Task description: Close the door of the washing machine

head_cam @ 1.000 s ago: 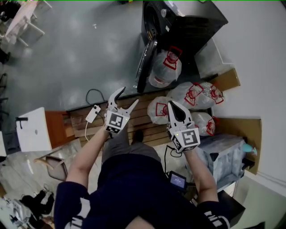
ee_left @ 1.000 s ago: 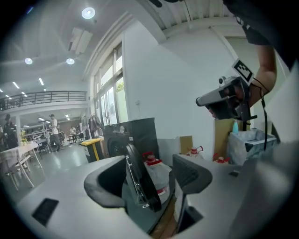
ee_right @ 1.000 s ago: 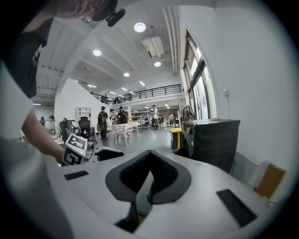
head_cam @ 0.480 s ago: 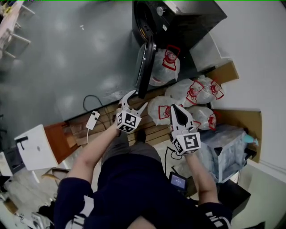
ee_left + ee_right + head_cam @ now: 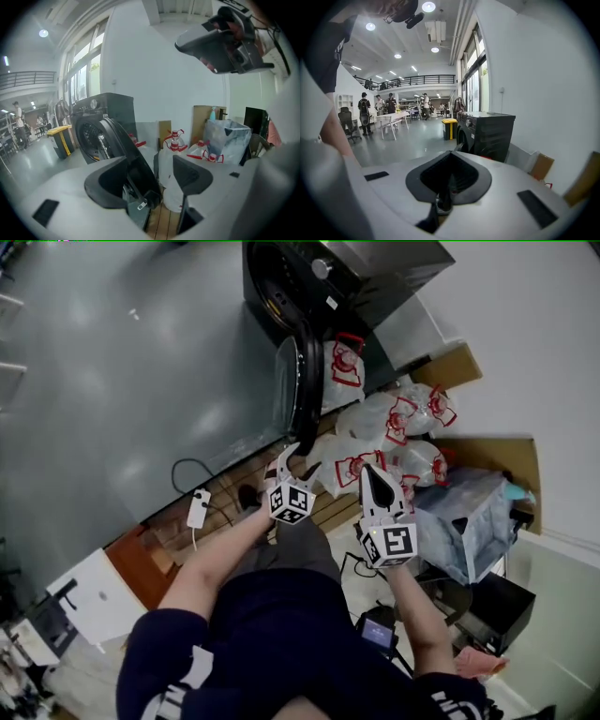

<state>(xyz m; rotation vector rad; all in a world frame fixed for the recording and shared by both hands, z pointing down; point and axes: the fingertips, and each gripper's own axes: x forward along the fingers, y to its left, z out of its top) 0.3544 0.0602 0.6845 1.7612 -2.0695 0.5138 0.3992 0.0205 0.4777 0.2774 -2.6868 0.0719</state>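
Note:
A black washing machine (image 5: 361, 277) stands at the top of the head view, its round door (image 5: 302, 381) swung wide open toward me. In the left gripper view the machine (image 5: 101, 124) sits left of centre and the door's edge (image 5: 133, 171) runs down between the jaws. My left gripper (image 5: 297, 458) is open, its tips right at the door's lower edge; whether they touch it I cannot tell. My right gripper (image 5: 375, 479) is shut and empty, to the right over the water jugs. The right gripper view shows the machine (image 5: 485, 131) ahead.
Several big water jugs with red labels (image 5: 398, 427) lie beside the machine on a wooden pallet (image 5: 328, 507). A translucent bin (image 5: 469, 521) stands at the right. A white cable and adapter (image 5: 197, 507) lie on the floor, a white box (image 5: 94, 596) at lower left.
I have stepped toward the machine. My left gripper moved forward and right, from well short of the door to its lower edge. The right gripper stayed shut.

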